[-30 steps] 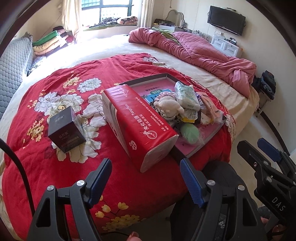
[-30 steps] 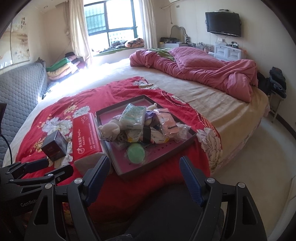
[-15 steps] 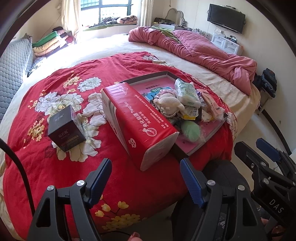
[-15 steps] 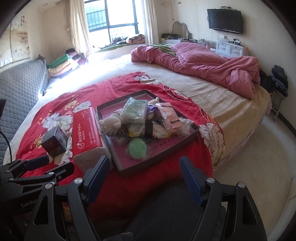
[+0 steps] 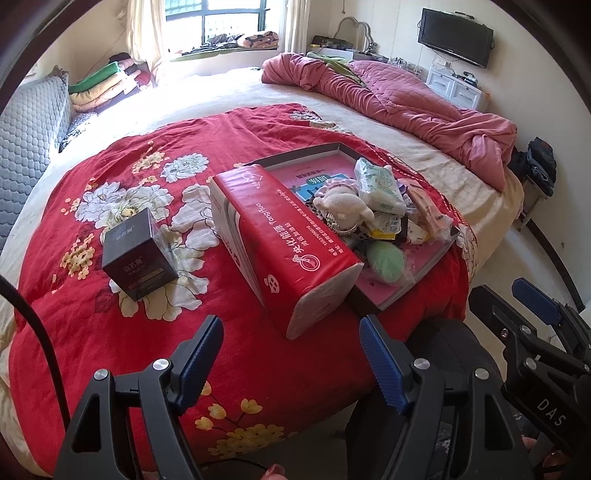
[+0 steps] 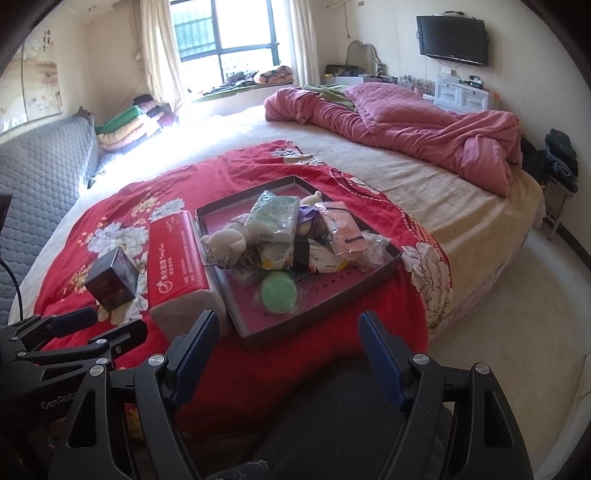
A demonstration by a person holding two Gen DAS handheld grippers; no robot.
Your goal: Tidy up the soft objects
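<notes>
Left gripper (image 5: 288, 354) and right gripper (image 6: 288, 349), blue-padded jaws spread wide and holding nothing, hover off the bed's near edge before a shallow dark pink-lined tray (image 6: 236, 314) heaped with soft packets, a beige plush toy (image 6: 225, 240) and a green round sponge (image 6: 277, 291), a long red tissue pack (image 5: 284, 243) just beside it.

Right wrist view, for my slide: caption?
Open right tongs face a tray of soft items beside a red tissue pack.

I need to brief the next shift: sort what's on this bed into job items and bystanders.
Job items:
- plush toy
- green tissue pack
- green round pad
- tray holding them
- red tissue pack

Bystanders:
- dark box
- pink quilt
- folded blankets
- TV
</notes>
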